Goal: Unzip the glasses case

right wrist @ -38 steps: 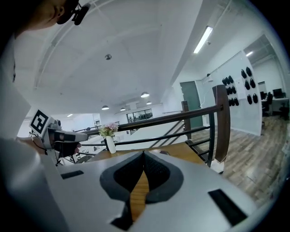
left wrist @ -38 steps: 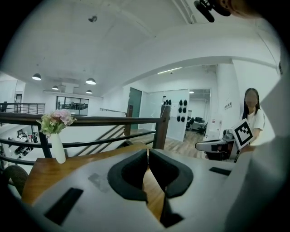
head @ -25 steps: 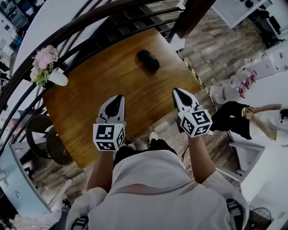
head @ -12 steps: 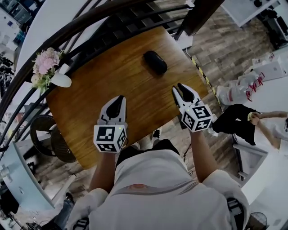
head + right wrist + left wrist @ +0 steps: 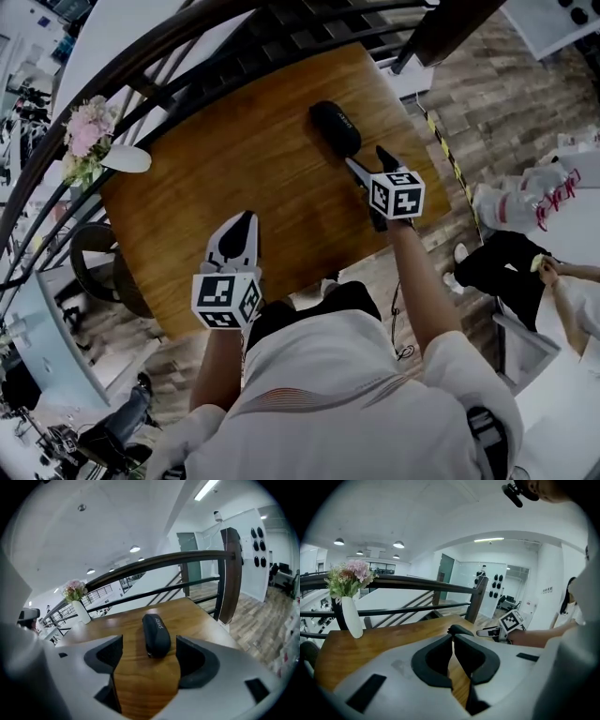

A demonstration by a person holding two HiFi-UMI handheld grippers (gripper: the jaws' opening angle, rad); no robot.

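As far as I can judge, none of the unzipping is done yet. The black oblong zip-up glasses case (image 5: 156, 632) lies shut and flat on the brown wooden table (image 5: 225, 178). It sits just ahead of the fingertips of my right gripper (image 5: 368, 164), in line with the gap between them, near end towards me. Those jaws have just been opening and now stand wide apart, with only bare tabletop between the pads, touching nothing. My left gripper (image 5: 241, 225) has its jaws pressed together on nothing, and the case lies well ahead of its fingertips and off to their right. What remains, I reckon, is everything: steady the case, find the zip pull, and draw it round. I cannot pick out the pull for certain; a small speck at the near end may be it. A white vase of pink flowers (image 5: 94, 141) stands far to the left of the left fingertips, at the table's edge. A dark railing (image 5: 187, 47) runs beyond the table, past both sets of fingertips. Nothing lies between the fingers and the case.
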